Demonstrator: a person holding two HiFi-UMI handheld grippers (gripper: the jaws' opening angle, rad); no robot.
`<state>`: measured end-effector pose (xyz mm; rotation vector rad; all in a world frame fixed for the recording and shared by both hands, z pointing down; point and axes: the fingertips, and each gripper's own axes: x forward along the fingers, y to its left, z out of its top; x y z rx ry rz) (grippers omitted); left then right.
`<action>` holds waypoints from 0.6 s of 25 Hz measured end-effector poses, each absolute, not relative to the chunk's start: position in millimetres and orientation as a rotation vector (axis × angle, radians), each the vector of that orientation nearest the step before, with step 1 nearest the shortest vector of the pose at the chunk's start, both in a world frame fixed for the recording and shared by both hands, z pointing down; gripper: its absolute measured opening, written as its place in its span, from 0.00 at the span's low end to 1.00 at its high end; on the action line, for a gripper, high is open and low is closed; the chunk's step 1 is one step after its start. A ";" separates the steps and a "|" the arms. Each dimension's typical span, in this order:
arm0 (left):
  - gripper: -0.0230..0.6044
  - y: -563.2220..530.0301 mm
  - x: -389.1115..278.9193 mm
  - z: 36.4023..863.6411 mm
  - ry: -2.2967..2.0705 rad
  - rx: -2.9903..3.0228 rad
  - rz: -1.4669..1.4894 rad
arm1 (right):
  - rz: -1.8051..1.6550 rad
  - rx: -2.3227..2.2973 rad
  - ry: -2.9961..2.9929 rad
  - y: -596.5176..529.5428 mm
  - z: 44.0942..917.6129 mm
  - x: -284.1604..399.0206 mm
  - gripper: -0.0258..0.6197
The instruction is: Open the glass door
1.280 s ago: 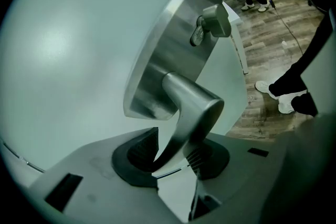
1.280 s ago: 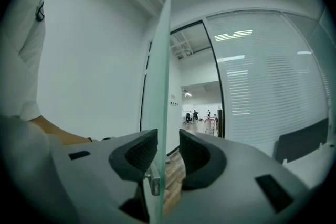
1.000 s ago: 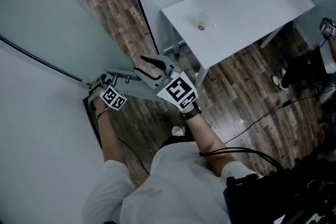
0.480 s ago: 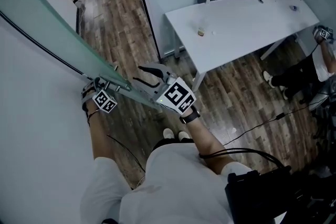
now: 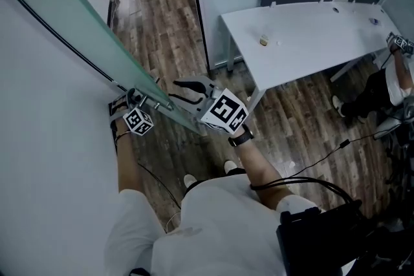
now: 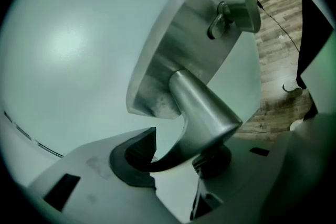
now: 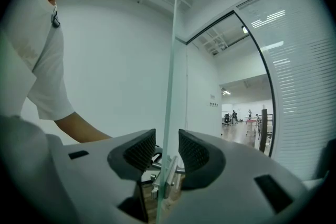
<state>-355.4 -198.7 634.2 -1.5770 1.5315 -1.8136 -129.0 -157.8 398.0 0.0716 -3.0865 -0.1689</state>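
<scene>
In right tool (image 7: 167, 150), glass door (image 7: 171, 60) edge

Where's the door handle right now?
Left gripper view, centre: the door handle sits between the left gripper's jaws, which have just been opening, on the metal plate at the glass door's edge.

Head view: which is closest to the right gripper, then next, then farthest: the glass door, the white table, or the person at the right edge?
1. The glass door: its edge sits between the right gripper's fingers.
2. The white table: across the floor, up and to the right.
3. The person: at the picture's right edge, beyond the table's near corner, farthest.
</scene>
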 end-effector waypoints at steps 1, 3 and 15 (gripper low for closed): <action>0.26 -199.3 -355.4 631.8 1.534 -1.577 -1.781 | -0.178 0.068 -3.093 -155.8 394.8 -135.5 0.25; 0.26 -199.5 -355.4 627.3 1.530 -1.567 -1.742 | -0.186 0.070 -3.101 -155.1 387.9 -148.1 0.25; 0.26 -166.0 -361.4 626.6 1.524 -1.612 -1.642 | -0.160 -0.142 -3.101 -107.8 390.9 -188.5 0.25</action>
